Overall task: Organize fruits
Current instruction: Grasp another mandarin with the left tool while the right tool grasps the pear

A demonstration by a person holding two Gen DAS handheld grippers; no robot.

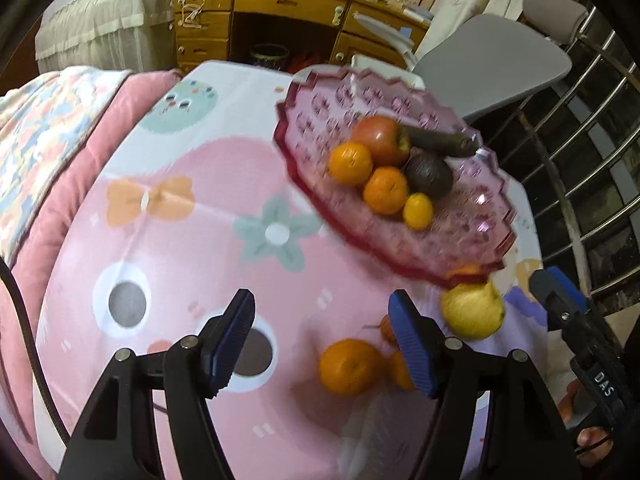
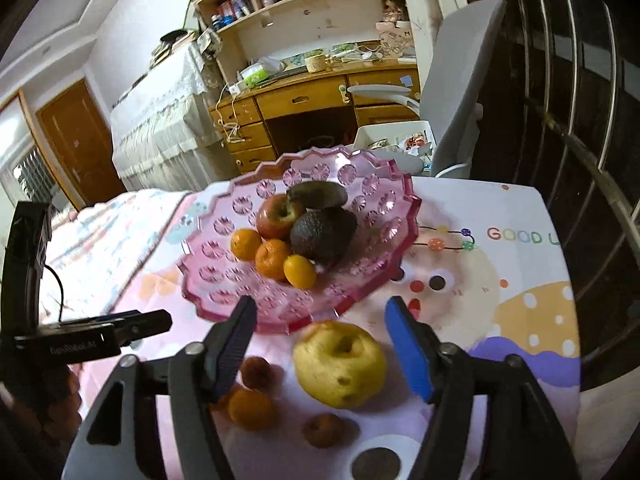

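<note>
A pink glass fruit plate (image 1: 460,248) (image 2: 224,300) holds a red apple (image 1: 380,138) (image 2: 276,216), a dark avocado (image 1: 430,176) (image 2: 322,234), a dark long fruit (image 1: 440,142) (image 2: 320,194), two oranges (image 1: 350,162) (image 2: 245,244) and a small yellow citrus (image 1: 418,211) (image 2: 300,272). On the cloth in front lie a yellow pear-like fruit (image 1: 472,312) (image 2: 340,364), an orange (image 1: 348,366) (image 2: 252,408) and small brownish fruits (image 2: 322,430). My left gripper (image 1: 322,340) is open and empty beside the loose orange. My right gripper (image 2: 320,344) is open, its fingers either side of the yellow fruit.
The table wears a pink patterned cloth (image 1: 180,220) (image 2: 500,280). A quilted bed (image 1: 52,152) lies to the left. A wooden desk (image 1: 280,4) (image 2: 304,100) and a grey chair (image 1: 488,60) (image 2: 456,92) stand behind. A metal railing (image 1: 580,160) (image 2: 580,120) runs along the right.
</note>
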